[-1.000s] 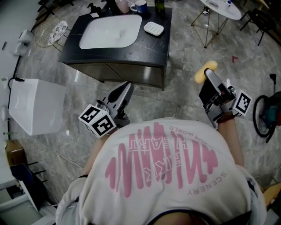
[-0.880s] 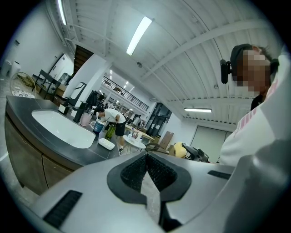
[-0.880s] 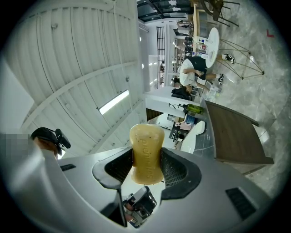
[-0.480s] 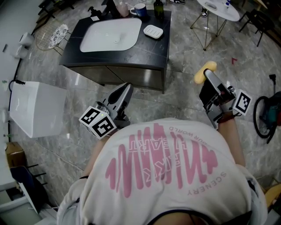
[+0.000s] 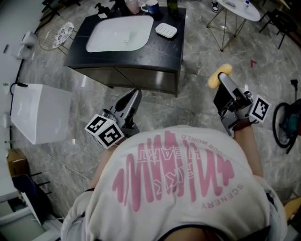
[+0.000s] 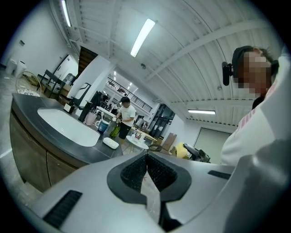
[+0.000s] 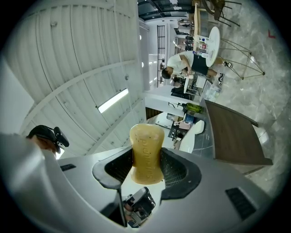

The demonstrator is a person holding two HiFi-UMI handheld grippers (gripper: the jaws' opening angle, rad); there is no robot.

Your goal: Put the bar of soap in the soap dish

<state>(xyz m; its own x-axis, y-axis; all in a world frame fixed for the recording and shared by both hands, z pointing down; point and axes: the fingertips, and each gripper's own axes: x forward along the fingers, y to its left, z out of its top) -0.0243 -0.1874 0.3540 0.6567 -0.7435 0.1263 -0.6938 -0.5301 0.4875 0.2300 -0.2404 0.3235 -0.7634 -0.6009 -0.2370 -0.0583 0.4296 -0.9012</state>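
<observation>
A yellow bar of soap [image 5: 219,75] [image 7: 147,152] stands out from my right gripper [image 5: 225,84], which is shut on it in mid-air over the floor at the right. The white soap dish [image 5: 165,30] [image 6: 110,143] sits on the dark counter [image 5: 155,52] to the right of the white basin [image 5: 120,34], well ahead of both grippers. My left gripper [image 5: 134,96] [image 6: 146,164] hangs shut with nothing in it, just short of the counter's front edge.
A mug [image 5: 151,6] and a dark bottle [image 5: 171,5] stand at the counter's back edge. A white box [image 5: 40,113] sits on the floor at the left. A round white table [image 5: 237,9] on thin legs stands at the far right. A person [image 6: 123,116] stands beyond the counter.
The counter with its basin and dish has shifted slightly in the head view as the head moved. Both grippers keep their places, the soap still held.
</observation>
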